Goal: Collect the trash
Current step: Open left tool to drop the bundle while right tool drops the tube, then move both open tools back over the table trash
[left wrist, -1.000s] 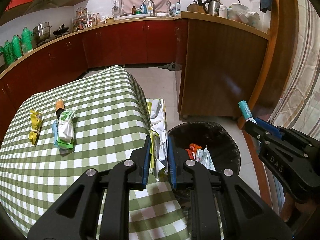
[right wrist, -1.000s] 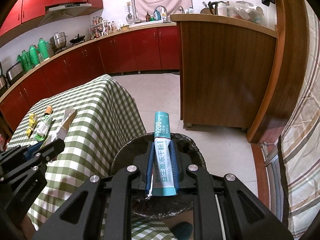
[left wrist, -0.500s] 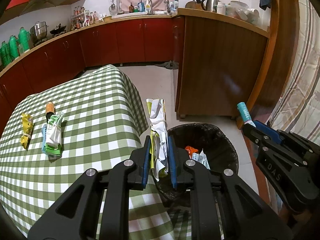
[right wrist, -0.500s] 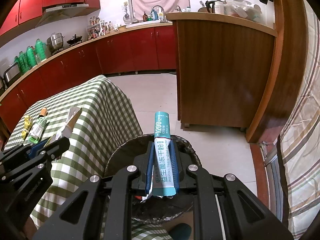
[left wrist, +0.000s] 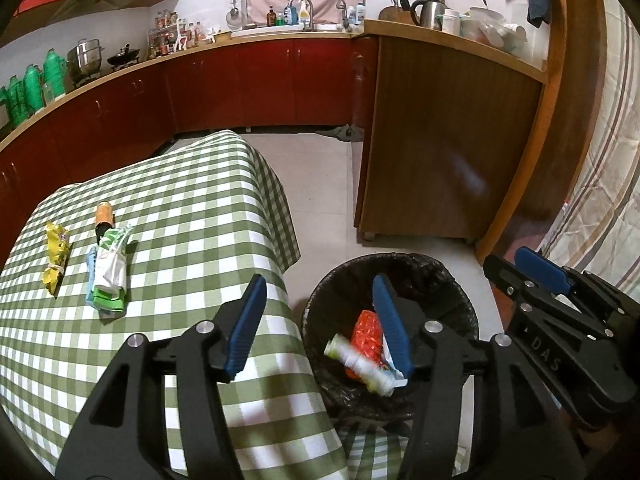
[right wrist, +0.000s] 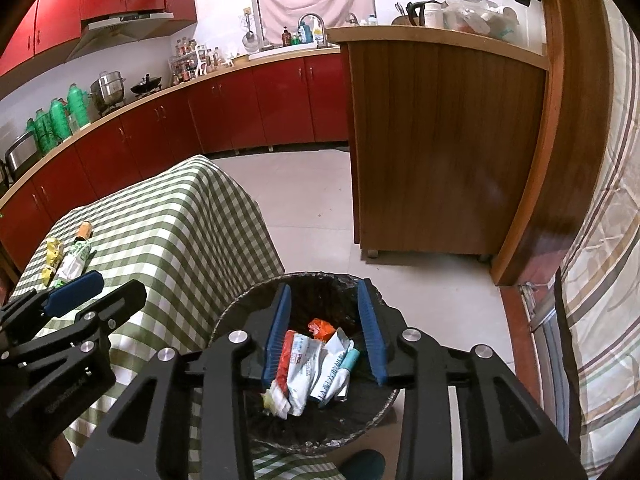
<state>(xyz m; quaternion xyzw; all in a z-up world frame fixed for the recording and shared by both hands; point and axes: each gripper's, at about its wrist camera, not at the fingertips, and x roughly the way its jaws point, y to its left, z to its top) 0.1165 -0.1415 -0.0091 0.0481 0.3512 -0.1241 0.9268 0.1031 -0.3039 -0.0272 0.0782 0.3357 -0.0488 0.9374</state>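
trash [right wrist: 316, 368] is seen partly collected, several wrappers lying in the black bin [right wrist: 240, 312] on the floor beside the surface [left wrist: 192, 216], both left gripper [left wrist: 318, 326] and right gripper [right wrist: 325, 334] held with jaws released and empty, while three or four pieces [left wrist: 106, 268] are left near the surface's far left edge.

Both grippers are held side by side, the left gripper [left wrist: 318, 324] and the right gripper [right wrist: 326, 330] each with jaws spread wide and empty.
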